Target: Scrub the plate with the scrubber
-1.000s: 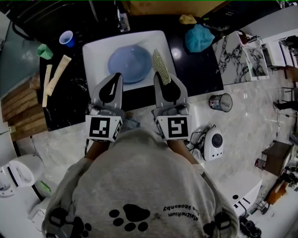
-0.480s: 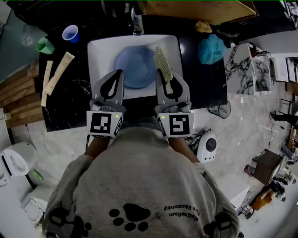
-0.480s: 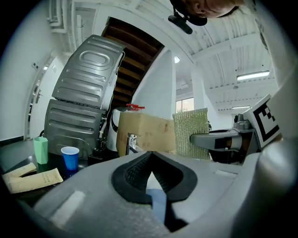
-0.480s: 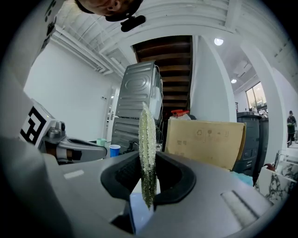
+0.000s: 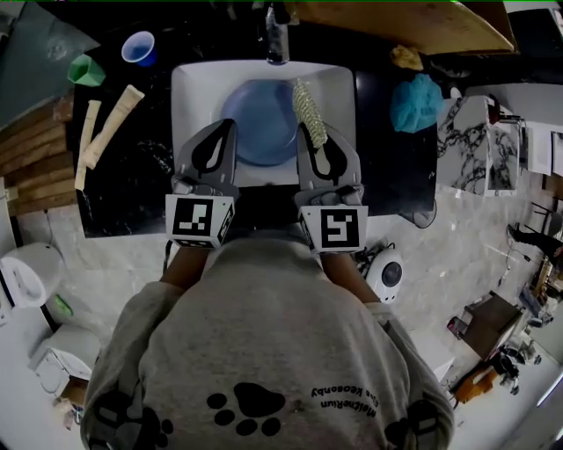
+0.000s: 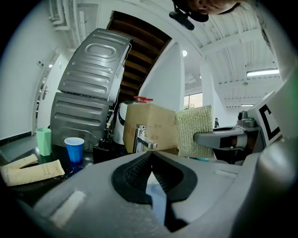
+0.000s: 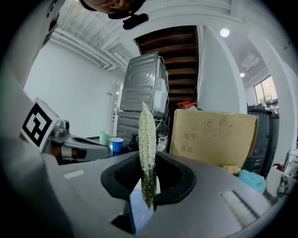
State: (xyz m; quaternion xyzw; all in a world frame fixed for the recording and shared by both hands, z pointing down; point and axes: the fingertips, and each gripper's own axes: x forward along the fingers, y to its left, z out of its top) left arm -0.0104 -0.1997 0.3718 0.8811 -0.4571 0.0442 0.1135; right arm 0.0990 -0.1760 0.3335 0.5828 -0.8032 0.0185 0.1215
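Note:
A round blue plate lies in the white sink basin. My right gripper is shut on a flat green-and-yellow mesh scrubber, which sticks out ahead of the jaws over the plate's right edge. In the right gripper view the scrubber stands edge-on, pinched between the dark pads. My left gripper is shut with nothing in it, its tips over the plate's near left rim. In the left gripper view its jaws meet, and the scrubber shows to the right.
A faucet stands behind the basin. On the black counter to the left are a blue cup, a green cup and two beige packets. A teal cloth and a cardboard box lie to the right.
Both grippers have moved forward and down over the sink, closer to the plate. The scrubber now reaches over the plate's right edge. Both stay shut.

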